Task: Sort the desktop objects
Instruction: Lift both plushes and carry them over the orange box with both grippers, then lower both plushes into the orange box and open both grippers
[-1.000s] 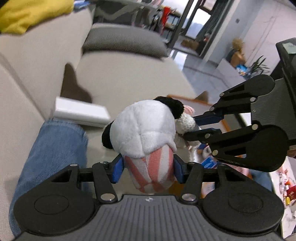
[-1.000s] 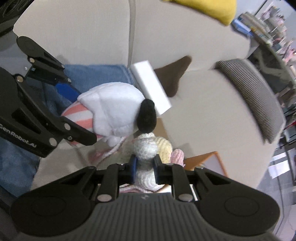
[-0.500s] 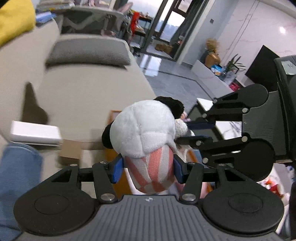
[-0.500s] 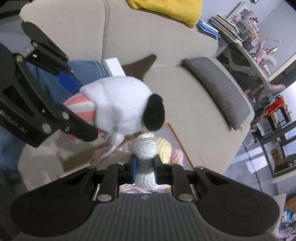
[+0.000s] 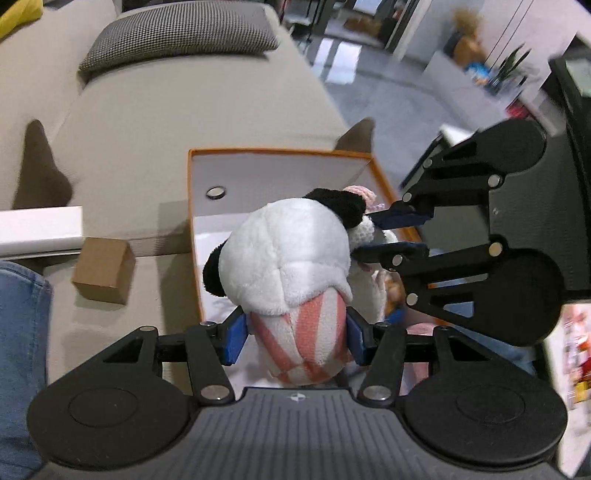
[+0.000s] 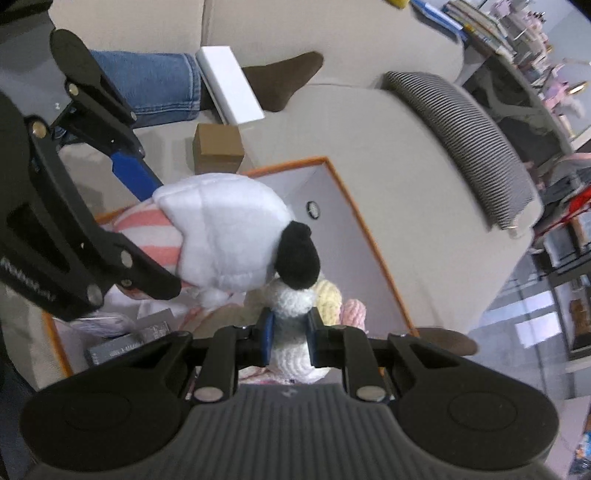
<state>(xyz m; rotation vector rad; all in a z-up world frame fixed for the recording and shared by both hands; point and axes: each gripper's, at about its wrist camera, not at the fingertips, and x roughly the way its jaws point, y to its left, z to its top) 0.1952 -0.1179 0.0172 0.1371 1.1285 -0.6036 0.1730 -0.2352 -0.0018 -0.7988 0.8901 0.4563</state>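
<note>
My left gripper (image 5: pixel 295 332) is shut on a white plush toy (image 5: pixel 288 266) with black ears and a pink-striped body; the toy also shows in the right wrist view (image 6: pixel 221 240). My right gripper (image 6: pixel 290 338) is shut on a white crocheted toy (image 6: pixel 291 332) with yellow and pink parts. Both toys hang over an open orange-edged white box (image 5: pixel 258 173) on the beige sofa; the box also shows in the right wrist view (image 6: pixel 351 221). The right gripper (image 5: pixel 391 232) sits just right of the plush.
A small brown carton (image 5: pixel 103 269) and a long white box (image 5: pixel 37 229) lie left of the orange box. A grey cushion (image 5: pixel 177 33) lies at the sofa's far end. A round metal disc (image 5: pixel 216 192) lies inside the box. A jeans leg (image 6: pixel 147 88) and brown sock (image 6: pixel 280 77) rest on the sofa.
Both grippers, still holding their toys, have swung from over the sofa seat to above the open orange-edged box, which has come fully into view.
</note>
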